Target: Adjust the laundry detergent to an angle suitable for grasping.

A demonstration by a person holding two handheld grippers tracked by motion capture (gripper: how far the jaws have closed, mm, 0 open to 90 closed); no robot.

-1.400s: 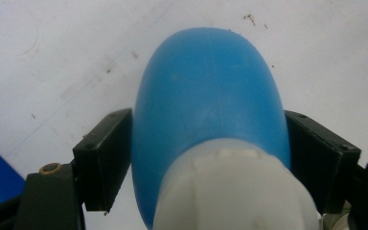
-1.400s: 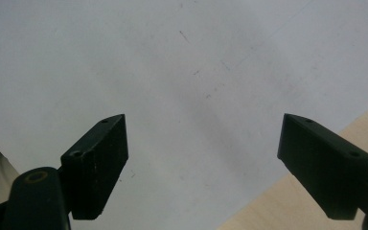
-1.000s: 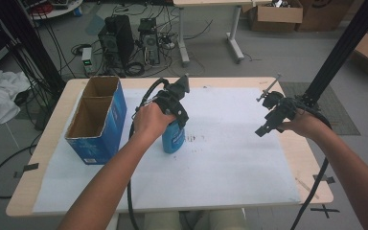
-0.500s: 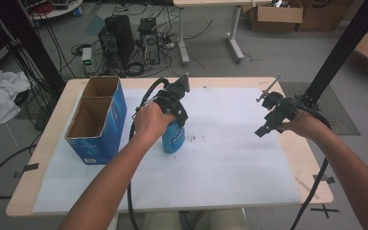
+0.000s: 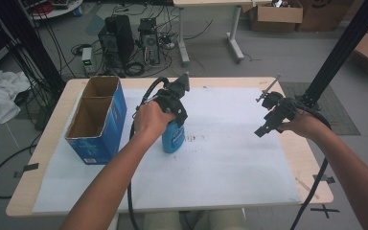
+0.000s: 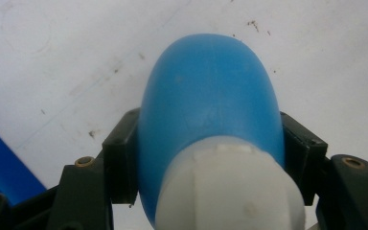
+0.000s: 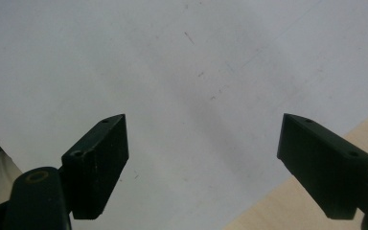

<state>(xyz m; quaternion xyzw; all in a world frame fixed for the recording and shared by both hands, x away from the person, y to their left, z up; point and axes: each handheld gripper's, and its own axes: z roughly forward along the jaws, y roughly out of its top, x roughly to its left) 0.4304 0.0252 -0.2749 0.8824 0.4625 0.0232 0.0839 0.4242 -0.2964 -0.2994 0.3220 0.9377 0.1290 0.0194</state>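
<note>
A blue bottle point(image 5: 173, 137) with a white cap stands upright over the white paper sheet point(image 5: 230, 163), just right of the blue box. My left gripper point(image 5: 174, 123) comes down from above and is shut on it. In the left gripper view the black jaws clamp both sides of the blue bottle point(image 6: 211, 91) just below its white cap point(image 6: 230, 187). I cannot tell whether its base touches the sheet. My right gripper point(image 5: 264, 128) hovers over the sheet's right edge, open. In the right gripper view the right gripper point(image 7: 203, 158) holds nothing.
A tall blue cardboard box point(image 5: 96, 122) with two open-topped compartments stands at the table's left. The wooden table point(image 5: 306, 158) shows past the sheet's right edge. A black stand pole point(image 5: 335, 57) rises behind the right hand. Cables trail from both grippers.
</note>
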